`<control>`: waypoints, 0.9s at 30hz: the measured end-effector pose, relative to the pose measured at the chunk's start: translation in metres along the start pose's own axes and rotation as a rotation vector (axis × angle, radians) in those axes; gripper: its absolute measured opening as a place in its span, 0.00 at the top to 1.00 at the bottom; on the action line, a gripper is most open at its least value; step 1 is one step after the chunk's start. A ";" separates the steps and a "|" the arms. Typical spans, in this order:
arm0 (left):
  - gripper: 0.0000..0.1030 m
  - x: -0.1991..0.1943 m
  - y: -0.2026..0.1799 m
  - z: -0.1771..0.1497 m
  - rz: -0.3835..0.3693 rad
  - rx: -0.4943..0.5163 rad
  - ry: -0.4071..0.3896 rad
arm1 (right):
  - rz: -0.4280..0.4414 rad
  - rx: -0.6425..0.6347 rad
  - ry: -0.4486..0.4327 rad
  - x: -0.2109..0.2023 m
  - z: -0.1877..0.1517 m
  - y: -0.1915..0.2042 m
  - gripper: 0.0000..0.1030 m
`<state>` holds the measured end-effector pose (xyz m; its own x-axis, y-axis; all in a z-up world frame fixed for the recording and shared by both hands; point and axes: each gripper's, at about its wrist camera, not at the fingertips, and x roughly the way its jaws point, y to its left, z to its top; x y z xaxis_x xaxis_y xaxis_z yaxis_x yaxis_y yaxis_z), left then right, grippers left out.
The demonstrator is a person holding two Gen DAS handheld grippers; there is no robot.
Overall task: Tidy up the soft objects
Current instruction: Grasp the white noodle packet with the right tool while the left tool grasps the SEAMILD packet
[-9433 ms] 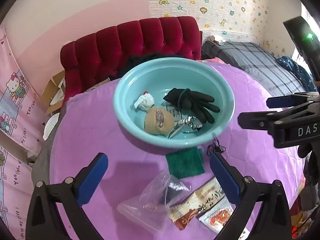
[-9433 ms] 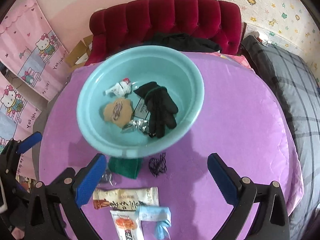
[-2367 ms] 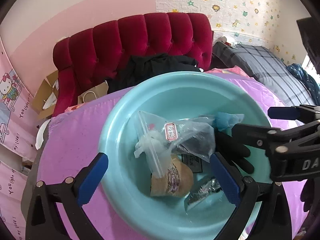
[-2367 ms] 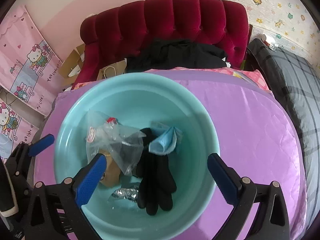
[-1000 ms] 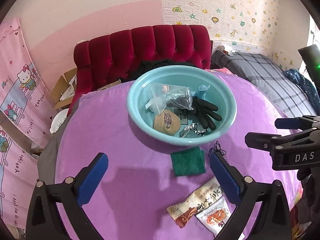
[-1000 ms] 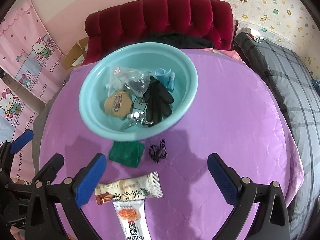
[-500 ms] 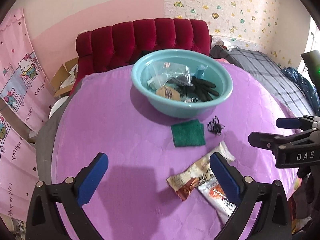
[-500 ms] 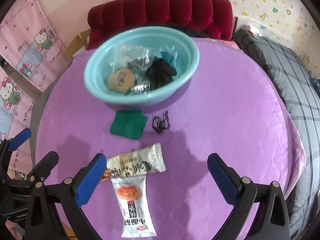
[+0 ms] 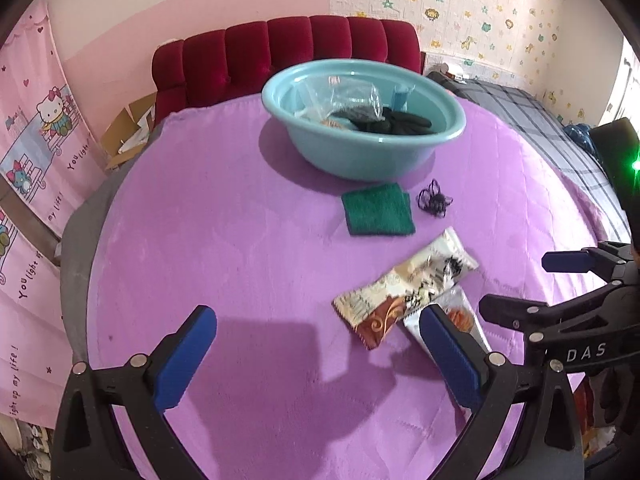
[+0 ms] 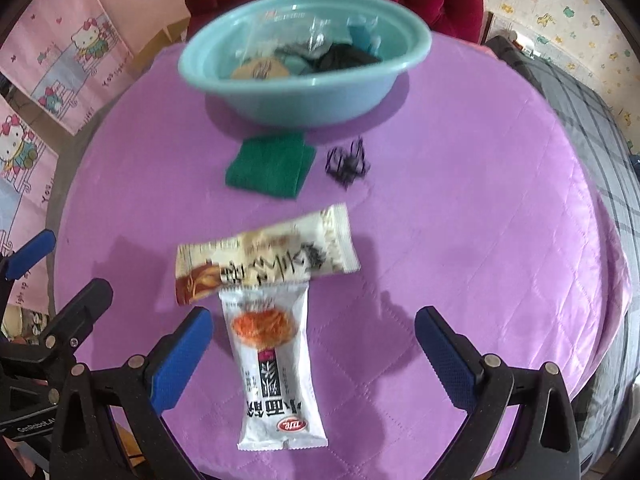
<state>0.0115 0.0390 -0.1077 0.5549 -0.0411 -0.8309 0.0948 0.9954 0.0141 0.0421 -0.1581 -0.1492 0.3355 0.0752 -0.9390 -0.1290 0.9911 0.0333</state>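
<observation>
Both claws spread wide, empty: left gripper (image 9: 316,350), right gripper (image 10: 314,350) (over the table's near edge). Just ahead, white snack packet (image 10: 276,364) touching cream snack packet (image 10: 266,258). Farther in, green cloth (image 10: 270,166) beside black hair tie (image 10: 347,164). Toward the far edge, teal basin (image 10: 304,96).

The left gripper (image 9: 316,344) hung with its blue-padded fingers (image 9: 184,356) spread wide and nothing between them. The right gripper (image 10: 316,344) was likewise wide open and empty, level with the left one and just beside it.
</observation>
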 end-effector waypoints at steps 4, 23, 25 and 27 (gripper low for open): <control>0.00 0.008 0.000 -0.014 -0.006 -0.011 0.026 | 0.001 -0.011 0.036 0.015 -0.011 0.002 0.00; 0.00 0.035 -0.006 -0.046 -0.011 0.036 0.134 | 0.077 -0.077 0.167 0.064 -0.044 0.023 0.66; 0.00 0.037 -0.010 -0.041 -0.014 0.061 0.139 | 0.075 -0.087 0.151 0.059 -0.044 0.023 0.69; 0.00 0.039 -0.011 -0.037 -0.024 0.070 0.143 | 0.060 -0.090 0.151 0.056 -0.044 0.020 0.70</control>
<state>0.0019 0.0292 -0.1607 0.4292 -0.0467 -0.9020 0.1664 0.9857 0.0282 0.0170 -0.1394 -0.2167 0.1817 0.1097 -0.9772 -0.2296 0.9710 0.0663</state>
